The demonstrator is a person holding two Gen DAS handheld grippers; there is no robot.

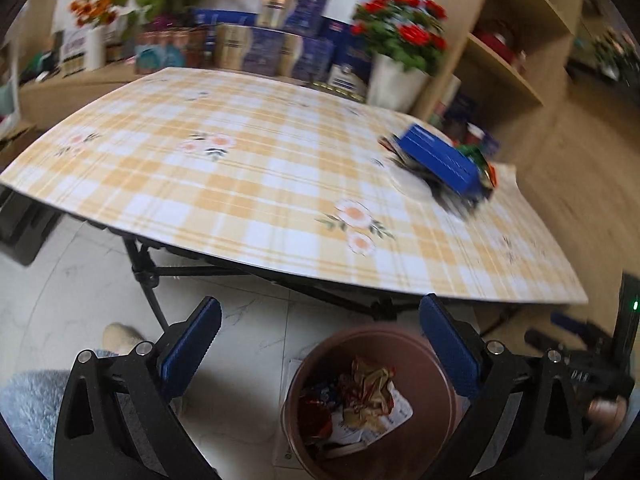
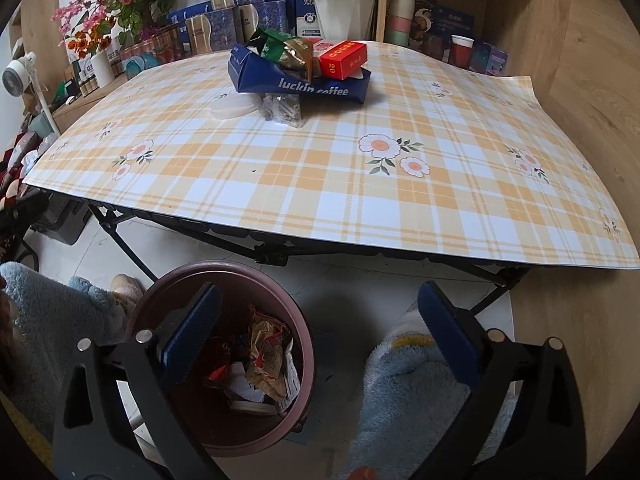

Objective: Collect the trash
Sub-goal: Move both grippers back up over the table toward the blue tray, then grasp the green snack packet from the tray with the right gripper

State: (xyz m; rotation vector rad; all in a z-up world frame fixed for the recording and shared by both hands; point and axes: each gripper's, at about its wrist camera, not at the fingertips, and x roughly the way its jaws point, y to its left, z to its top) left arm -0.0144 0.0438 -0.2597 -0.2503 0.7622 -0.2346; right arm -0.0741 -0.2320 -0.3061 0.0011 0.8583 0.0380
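Yellow-checked cloth is covering the folding table [image 2: 320, 184], where a blue coffee bag [image 2: 298, 78], wrappers and a red box [image 2: 343, 59] are sitting at the far side. Below, the brown bin [image 2: 224, 360] is holding crumpled wrappers [image 1: 366, 394]. Left gripper [image 1: 320, 344] and right gripper [image 2: 320, 344] are both standing wide apart, holding nothing.

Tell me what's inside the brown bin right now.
The bin holds crumpled gold and red wrappers lying on white printed paper. Anything beneath that pile is covered.
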